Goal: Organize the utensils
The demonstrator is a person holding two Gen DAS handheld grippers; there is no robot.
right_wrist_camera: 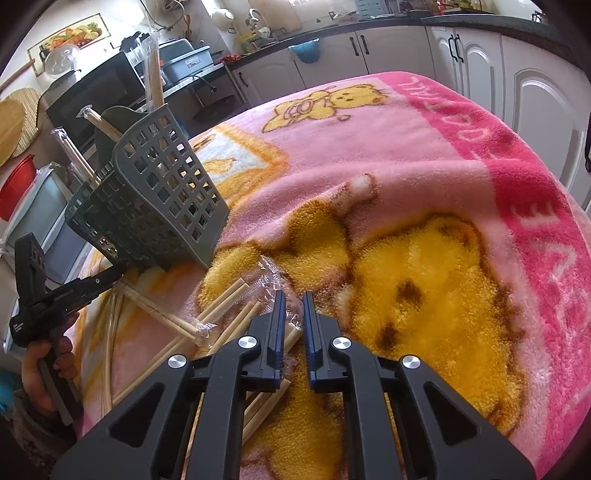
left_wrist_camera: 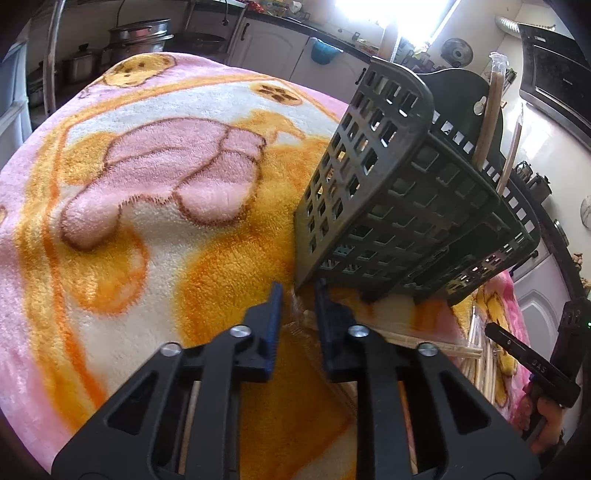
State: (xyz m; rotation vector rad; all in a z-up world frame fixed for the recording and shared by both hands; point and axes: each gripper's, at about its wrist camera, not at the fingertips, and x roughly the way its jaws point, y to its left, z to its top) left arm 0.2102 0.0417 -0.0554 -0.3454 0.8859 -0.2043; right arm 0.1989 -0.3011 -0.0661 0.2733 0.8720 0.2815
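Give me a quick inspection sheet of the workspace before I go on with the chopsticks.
Surface: fleece blanket, pink and orange bear print, covers the whole table.
Job's things: grey holder tilted, some wrapped chopsticks already standing in it; loose wrapped chopsticks lie crossed on the blanket in front of it.
Clutter: nothing seen besides the loose pile.
Grippers: left gripper closed on the end of a wrapped pair by the holder's base; right gripper closed on clear wrapper at the pile's edge.
Cables: a cord on the far counter only.
Surroundings: kitchen cabinets, microwave, stacked pots.
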